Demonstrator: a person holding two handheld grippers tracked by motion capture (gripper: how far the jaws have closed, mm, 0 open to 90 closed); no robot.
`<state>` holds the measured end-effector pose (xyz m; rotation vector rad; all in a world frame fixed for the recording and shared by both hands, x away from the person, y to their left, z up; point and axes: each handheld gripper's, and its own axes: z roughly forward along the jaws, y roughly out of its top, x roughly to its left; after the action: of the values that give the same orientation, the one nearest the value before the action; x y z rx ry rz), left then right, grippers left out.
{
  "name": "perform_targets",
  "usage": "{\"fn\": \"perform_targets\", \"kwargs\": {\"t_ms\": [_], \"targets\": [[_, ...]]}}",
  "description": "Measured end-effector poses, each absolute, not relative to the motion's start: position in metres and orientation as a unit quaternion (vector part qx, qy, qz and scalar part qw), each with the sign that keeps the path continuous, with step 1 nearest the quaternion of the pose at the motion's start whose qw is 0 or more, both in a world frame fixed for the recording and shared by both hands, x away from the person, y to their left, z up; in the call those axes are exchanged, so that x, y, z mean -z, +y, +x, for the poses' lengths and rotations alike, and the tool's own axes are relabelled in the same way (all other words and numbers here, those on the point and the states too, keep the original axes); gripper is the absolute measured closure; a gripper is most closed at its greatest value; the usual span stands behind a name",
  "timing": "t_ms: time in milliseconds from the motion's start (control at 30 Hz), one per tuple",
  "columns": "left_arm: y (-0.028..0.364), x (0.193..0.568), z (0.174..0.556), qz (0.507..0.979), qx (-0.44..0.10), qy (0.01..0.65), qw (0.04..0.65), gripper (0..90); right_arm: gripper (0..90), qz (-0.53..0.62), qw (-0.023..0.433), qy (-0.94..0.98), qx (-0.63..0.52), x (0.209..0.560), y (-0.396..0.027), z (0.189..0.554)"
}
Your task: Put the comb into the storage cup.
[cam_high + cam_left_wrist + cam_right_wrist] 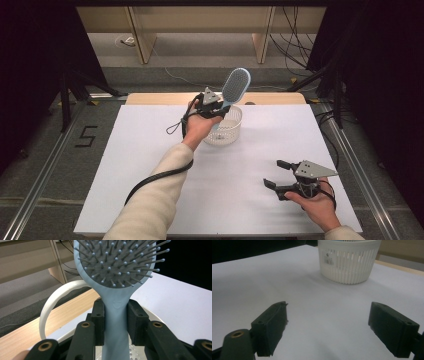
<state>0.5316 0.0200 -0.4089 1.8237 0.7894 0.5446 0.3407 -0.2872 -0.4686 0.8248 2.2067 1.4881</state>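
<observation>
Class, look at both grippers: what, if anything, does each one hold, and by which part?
The left gripper grips the light blue hairbrush by its handle, just below the head, above the white basket. The right gripper holds nothing.

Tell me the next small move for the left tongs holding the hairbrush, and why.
Probably lower the left tongs straight down a little. They are clamped on the handle of the light blue hairbrush, which stands upright with its handle end over the white basket. Sinking it would seat the handle end inside the rim before any release. The right tongs rest open, well aside.
</observation>
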Motion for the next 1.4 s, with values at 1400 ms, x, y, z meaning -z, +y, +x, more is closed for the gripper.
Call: {"fn": "perform_targets", "kwargs": {"t_ms": [1400], "targets": [[0.018, 0.421, 0.532, 0.768, -0.222, 0.329, 0.503, 69.6, 16.5, 0.292, 0.175, 0.78, -0.525, 0.469, -0.287, 0.341]]}}
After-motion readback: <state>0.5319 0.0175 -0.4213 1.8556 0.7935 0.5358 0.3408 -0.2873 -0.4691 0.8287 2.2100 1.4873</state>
